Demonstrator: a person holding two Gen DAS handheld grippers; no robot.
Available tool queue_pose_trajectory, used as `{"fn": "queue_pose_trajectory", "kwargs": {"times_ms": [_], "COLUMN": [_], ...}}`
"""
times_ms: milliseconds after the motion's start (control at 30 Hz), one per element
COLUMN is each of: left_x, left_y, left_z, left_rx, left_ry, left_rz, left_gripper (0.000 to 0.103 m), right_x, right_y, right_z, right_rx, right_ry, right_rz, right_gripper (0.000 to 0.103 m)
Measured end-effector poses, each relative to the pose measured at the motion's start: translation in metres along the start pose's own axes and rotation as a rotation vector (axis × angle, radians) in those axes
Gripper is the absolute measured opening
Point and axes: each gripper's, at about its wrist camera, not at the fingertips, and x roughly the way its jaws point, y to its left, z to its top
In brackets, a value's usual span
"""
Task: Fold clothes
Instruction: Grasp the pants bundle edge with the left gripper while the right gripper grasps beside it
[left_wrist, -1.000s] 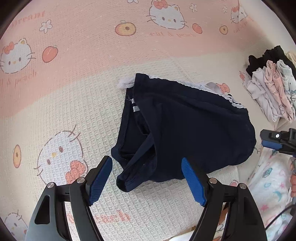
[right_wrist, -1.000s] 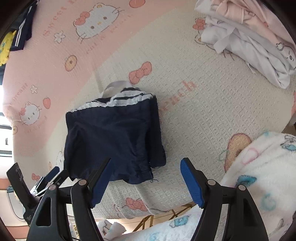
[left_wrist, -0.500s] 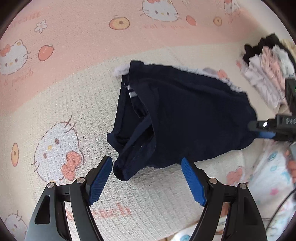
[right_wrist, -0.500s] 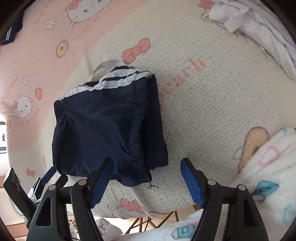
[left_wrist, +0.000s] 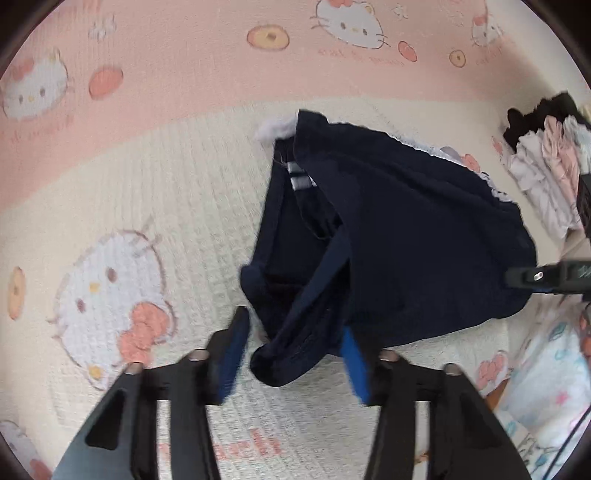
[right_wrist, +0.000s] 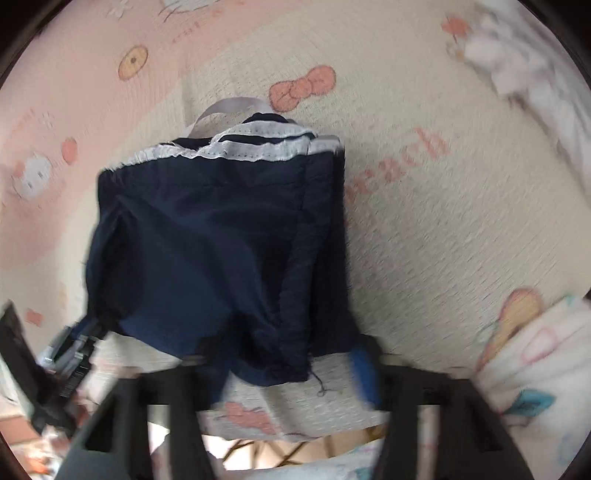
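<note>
Lying rumpled on the cartoon-print blanket (left_wrist: 155, 192), the navy shorts (left_wrist: 399, 236) are sitting between both tongs. The left gripper (left_wrist: 293, 354) is straddling one hem, jaws spread. The right gripper (right_wrist: 291, 365) is gaping over the opposite hem.

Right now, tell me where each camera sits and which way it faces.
Left wrist: sits on the left tool, looking forward and down at the navy garment on the cartoon-cat blanket; its own blue-padded fingers show, open astride the garment's near corner.
Right wrist: sits on the right tool, facing the garment's opposite side; its own fingers show, blurred.
Shared: the garment and blanket; each view shows the other tool at the garment's edge.
</note>
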Motion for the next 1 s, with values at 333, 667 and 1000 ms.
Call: {"fn": "queue_pose_trajectory", "kwargs": {"times_ms": [333, 667, 1000], "left_x": [-0.010, -0.010, -0.024], "left_y": [0.026, 0.032, 0.026], "left_z": [0.005, 0.005, 0.032], "left_rx": [-0.067, -0.048, -0.182], "left_ry": [-0.010, 0.011, 0.026], "left_rz": [0.004, 0.047, -0.212], "left_gripper": [0.019, 0.012, 0.049], "right_x": [-0.006, -0.011, -0.006], "right_y": [0.001, -0.007, -0.015], "right_z": [0.003, 0.006, -0.001], "right_rx": [-0.033, -0.030, 0.029], "right_ry": [-0.035, -0.073, -0.050], "right_rz": [-0.035, -0.143, -0.043], "right_gripper": [0.024, 0.024, 0.051]}}
